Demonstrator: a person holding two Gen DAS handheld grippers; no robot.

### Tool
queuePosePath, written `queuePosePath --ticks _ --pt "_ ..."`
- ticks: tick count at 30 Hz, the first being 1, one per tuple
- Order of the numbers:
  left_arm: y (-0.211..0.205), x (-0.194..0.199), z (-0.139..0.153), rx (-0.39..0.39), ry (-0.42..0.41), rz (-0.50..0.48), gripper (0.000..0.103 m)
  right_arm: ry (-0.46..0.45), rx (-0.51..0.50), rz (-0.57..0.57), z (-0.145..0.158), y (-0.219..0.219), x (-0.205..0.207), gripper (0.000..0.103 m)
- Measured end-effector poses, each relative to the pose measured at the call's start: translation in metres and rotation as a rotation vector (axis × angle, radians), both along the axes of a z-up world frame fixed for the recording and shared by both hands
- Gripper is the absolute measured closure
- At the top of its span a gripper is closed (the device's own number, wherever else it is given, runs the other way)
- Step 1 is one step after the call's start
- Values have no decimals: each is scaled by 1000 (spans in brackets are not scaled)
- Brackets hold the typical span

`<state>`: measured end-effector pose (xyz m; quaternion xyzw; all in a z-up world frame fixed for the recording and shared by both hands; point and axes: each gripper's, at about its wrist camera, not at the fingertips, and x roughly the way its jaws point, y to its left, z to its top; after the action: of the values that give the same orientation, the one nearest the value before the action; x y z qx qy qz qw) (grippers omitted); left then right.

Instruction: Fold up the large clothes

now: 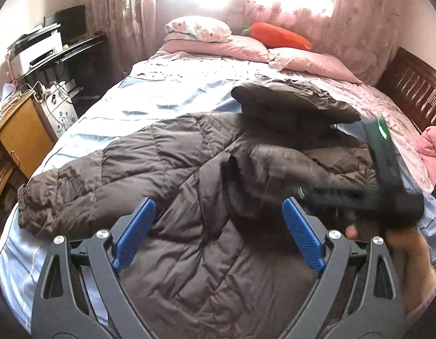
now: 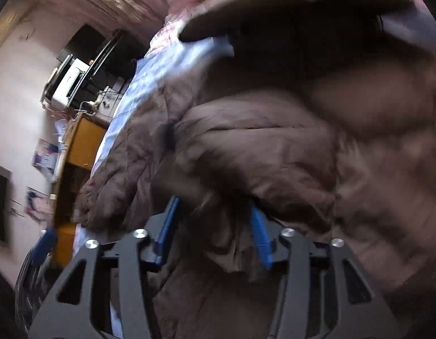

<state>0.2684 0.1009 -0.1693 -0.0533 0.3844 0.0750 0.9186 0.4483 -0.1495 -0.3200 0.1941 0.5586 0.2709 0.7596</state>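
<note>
A brown quilted jacket [image 1: 167,163] is spread across the bed [image 1: 150,96], its long axis running from the near-left hem corner up toward the far right, where a darker folded part, probably hood or collar, is raised.

Left gripper [image 1: 219,226]: jaws wide, nothing between them, hovering just above the middle of the jacket. The fabric lies directly ahead of and below the jaws.

Right gripper [image 2: 215,231]: jaws narrowed onto a bunched fold of the jacket [image 2: 260,147], which is pinched between the blue pads [image 2: 260,237]. Fabric is draped over and in front of this gripper.

Judgement: a sleeve or side panel is being carried over the body by the right gripper, so the right is the working hand; the left is nearer the bare centre panel and is placed to pin it.

View differences: the left wrist view gives the whole layout, the pillows [image 1: 218,39] and the right gripper's body [image 1: 381,175] seen side-on and blurred, its jaws hidden. The grip itself is shown only in the right wrist view, which is strongly motion-blurred and tilted.
</note>
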Motion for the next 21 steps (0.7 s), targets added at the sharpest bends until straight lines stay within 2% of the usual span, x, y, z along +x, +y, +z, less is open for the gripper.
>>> queuePosePath --ticks 1,2,3,5,6,7,8,9,10,11,12,14,15,17,18,19,20,21 --pt "-2 6 1 4 -7 -15 9 -32 21 -6 18 -17 -16 45" --pt "-8 16 2 3 -18 -37 9 -93 38 -32 37 -37 -28 34" --pt "-14 27 2 -7 -28 -64 9 -157 41 -78 45 -46 -24 30" --pt "-28 51 -1 -25 -32 -104 9 -335 32 -243 74 -104 -34 18" --pt "-38 71 -8 -48 -20 -128 9 -379 0 -334 78 -135 -35 18" --pt "-51 87 -16 -66 10 -141 10 -352 -41 -393 71 -158 -32 18" --pt "-58 100 -25 -66 43 -142 13 -300 -59 -405 60 -169 -20 26" --pt "-69 118 -44 -59 114 -138 28 -236 -84 -416 46 -184 -10 36" --pt "-74 128 -59 -48 165 -136 52 -181 -137 -420 28 -193 -3 52" --pt "-79 138 -79 -33 232 -130 54 -115 -253 -410 3 -198 4 56" --pt "-82 146 -102 -19 295 -114 52 -88 -300 -405 -16 -200 4 76" --pt "-87 149 -122 2 304 -126 50 -86 -305 -403 -40 -215 4 96" --pt "-90 150 -124 28 308 -130 50 -86 -283 -406 -45 -222 4 97" --pt "-93 150 -119 41 323 -127 51 -73 -271 -424 -34 -224 2 98" --pt "-93 148 -113 28 316 -131 54 -107 -255 -422 -24 -224 -4 94" --pt "-90 140 -99 3 268 -144 53 -148 -240 -412 -10 -221 -7 93" --pt "-89 135 -91 7 232 -144 51 -196 -246 -399 1 -218 -15 86" --pt "-87 131 -89 37 220 -126 50 -209 -305 -399 2 -213 -19 80"
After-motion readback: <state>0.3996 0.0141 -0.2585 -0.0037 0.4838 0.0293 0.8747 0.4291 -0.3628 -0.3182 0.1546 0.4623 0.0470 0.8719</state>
